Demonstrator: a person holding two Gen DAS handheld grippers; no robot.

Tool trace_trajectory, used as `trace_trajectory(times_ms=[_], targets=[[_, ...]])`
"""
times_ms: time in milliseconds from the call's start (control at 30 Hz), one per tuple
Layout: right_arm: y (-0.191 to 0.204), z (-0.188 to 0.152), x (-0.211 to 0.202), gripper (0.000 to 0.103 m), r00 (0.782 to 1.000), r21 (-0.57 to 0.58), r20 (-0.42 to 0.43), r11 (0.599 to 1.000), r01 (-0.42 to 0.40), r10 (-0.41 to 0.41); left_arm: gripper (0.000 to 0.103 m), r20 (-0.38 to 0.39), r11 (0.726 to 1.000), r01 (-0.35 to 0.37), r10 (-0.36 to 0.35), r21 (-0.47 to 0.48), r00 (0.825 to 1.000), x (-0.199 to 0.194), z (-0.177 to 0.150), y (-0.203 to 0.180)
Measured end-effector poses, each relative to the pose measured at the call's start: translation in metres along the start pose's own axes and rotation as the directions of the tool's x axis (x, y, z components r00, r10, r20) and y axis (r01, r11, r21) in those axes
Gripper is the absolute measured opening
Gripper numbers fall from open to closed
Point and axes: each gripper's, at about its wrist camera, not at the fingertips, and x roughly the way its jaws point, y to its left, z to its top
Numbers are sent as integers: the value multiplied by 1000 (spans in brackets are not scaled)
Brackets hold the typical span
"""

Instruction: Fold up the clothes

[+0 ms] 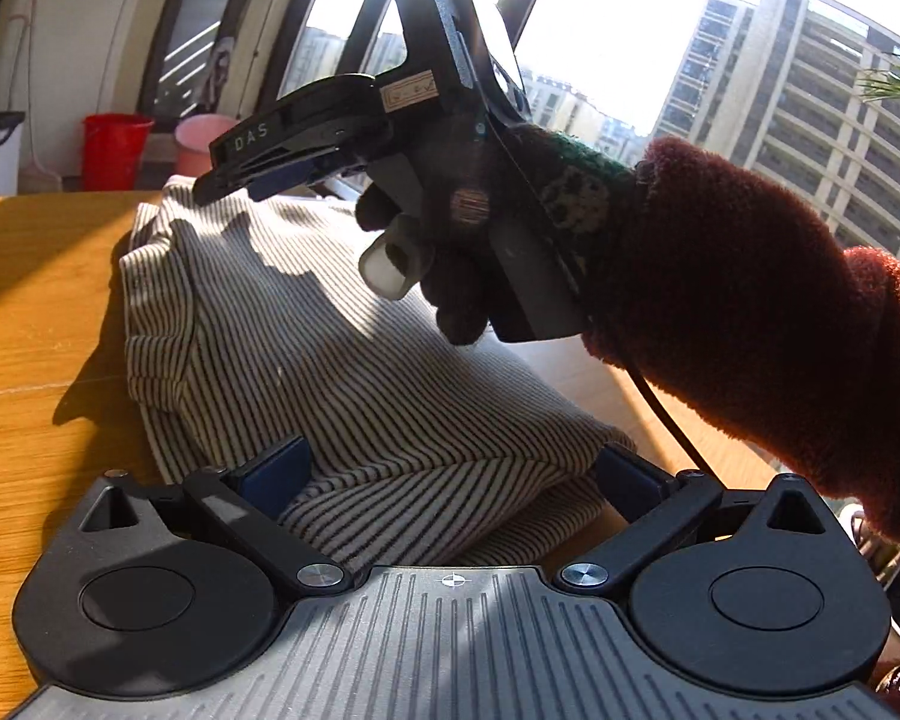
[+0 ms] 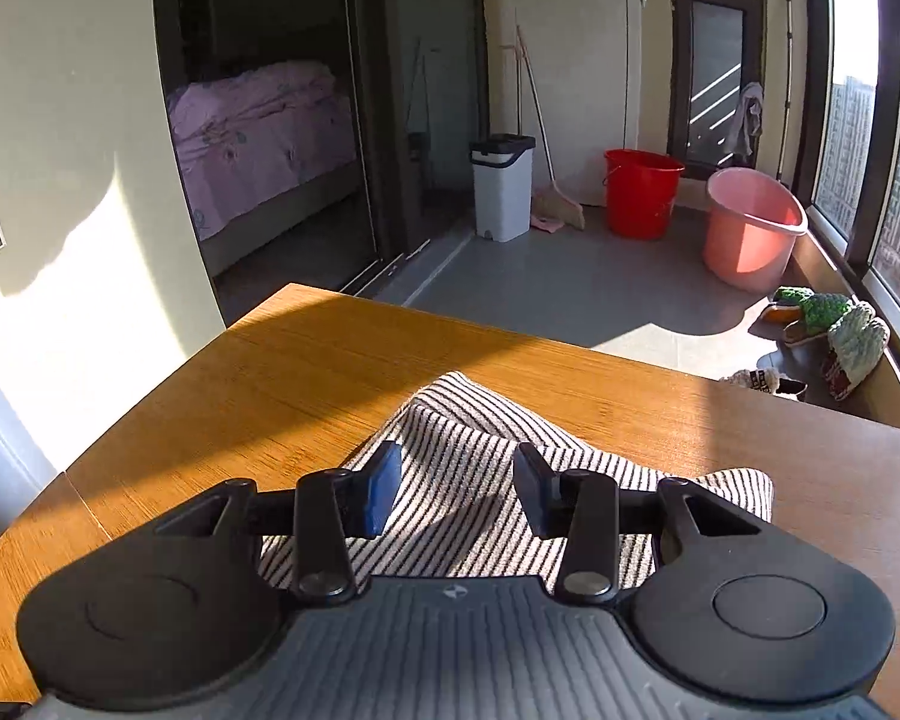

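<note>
A black-and-white striped garment [image 1: 306,348] lies partly folded on the wooden table [image 1: 36,312]. My left gripper [image 1: 450,474] is open, its blue pads either side of the garment's near folded edge. My right gripper [image 1: 252,180], held in a gloved hand with a rust fleece sleeve, hovers over the garment's far end. In the right wrist view my right gripper [image 2: 457,489] is open just above the striped garment [image 2: 480,456], holding nothing.
The table's far edge [image 2: 570,348] drops to a grey balcony floor with a red bucket [image 2: 641,192], a pink tub [image 2: 750,228], a white bin [image 2: 503,186] and slippers [image 2: 822,324]. Windows run along the right.
</note>
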Motion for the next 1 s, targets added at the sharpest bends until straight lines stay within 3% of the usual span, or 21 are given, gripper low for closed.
trace_trajectory(times_ms=[133,267,433,567,700,800,900,1000], targets=[[16,-4,2,45,999,-66,9,997,38,-38,103,17,999,14,-14,-32,1000,-1,0,6],[15,-16,-43,48,999,-79,33,997,21,-18,103,32,997,45,-43,-69,999,-2,0,13],[10,-62,-113,74,997,-68,68,997,46,-41,103,59,985,100,-93,-137,994,-4,0,27],[14,-105,-146,95,997,-68,64,997,40,-36,103,69,975,133,-123,-177,990,-4,0,36],[0,-128,-143,103,997,77,21,994,73,-75,103,39,995,67,-64,-75,997,-1,2,20],[-3,-143,-136,103,992,59,39,991,121,-123,103,59,991,87,-81,-106,995,-3,2,26],[-8,-147,-140,103,992,76,57,991,111,-115,103,87,974,127,-112,-190,990,-12,2,39],[-3,-148,-156,103,985,37,103,990,135,-138,103,103,982,32,-12,-186,995,-34,4,43]])
